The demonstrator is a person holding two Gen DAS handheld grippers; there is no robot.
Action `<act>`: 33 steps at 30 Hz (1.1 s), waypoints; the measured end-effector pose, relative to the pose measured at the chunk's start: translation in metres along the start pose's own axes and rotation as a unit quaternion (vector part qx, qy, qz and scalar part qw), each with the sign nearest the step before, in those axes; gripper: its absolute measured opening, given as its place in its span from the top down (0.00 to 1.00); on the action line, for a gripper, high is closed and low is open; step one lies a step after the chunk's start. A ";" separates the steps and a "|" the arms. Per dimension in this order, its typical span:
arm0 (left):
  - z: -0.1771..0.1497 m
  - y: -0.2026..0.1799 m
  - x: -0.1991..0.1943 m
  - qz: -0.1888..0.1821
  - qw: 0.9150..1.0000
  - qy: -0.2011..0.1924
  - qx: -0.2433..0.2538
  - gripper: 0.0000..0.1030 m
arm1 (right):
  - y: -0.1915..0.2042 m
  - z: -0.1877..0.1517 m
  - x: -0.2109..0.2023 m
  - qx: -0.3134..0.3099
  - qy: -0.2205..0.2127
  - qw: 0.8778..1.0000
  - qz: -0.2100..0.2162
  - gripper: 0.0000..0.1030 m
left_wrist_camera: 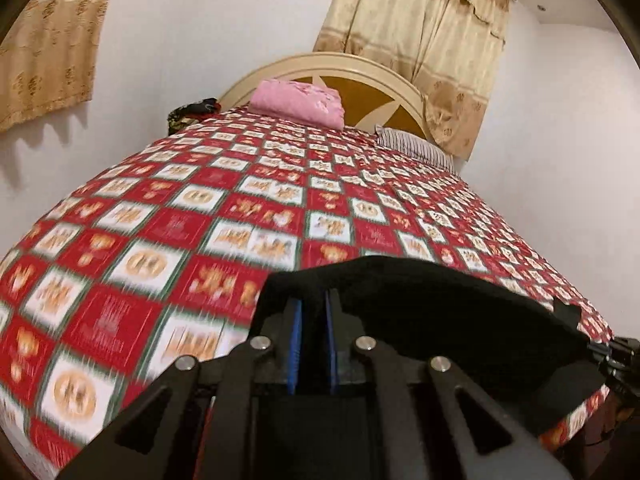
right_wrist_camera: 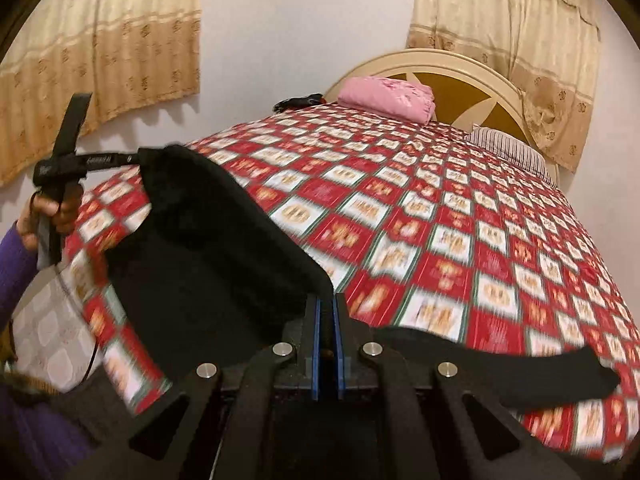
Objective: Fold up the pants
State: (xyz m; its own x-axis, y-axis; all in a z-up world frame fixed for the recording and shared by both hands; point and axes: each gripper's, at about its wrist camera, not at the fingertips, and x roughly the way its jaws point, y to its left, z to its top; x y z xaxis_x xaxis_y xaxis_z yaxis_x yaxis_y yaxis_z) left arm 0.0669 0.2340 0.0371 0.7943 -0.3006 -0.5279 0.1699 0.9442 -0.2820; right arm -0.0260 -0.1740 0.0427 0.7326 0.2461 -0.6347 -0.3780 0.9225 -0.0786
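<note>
Pants lifted over bed edge | left gripper and right gripper each clamped on black cloth | we advise keeping both level, edge taut, laying flat.

Bed had a red checkered sheet, pink folded blanket at the far headboard, striped pillow right, beige curtains behind.
</note>
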 end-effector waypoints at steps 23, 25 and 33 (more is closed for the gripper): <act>-0.053 0.016 -0.031 0.144 0.989 0.013 0.009 0.46 | 0.041 -0.029 0.038 0.063 0.003 0.995 0.080 0.73; -0.049 -0.008 -0.017 0.146 0.989 0.003 0.035 0.44 | 0.043 -0.017 0.055 0.089 -0.009 0.992 0.089 0.73; -0.104 -0.051 0.051 0.165 0.982 0.071 0.059 0.44 | 0.009 -0.007 0.117 0.247 0.027 0.959 0.135 0.67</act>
State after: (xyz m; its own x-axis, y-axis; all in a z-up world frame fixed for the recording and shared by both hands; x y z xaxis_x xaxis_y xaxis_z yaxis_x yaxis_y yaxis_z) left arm 0.0377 0.1563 -0.0585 0.7299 0.0174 -0.6833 -0.0113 0.9998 0.0135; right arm 0.0519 -0.1387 -0.0378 0.6104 0.4931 -0.6199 -0.2262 0.8585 0.4602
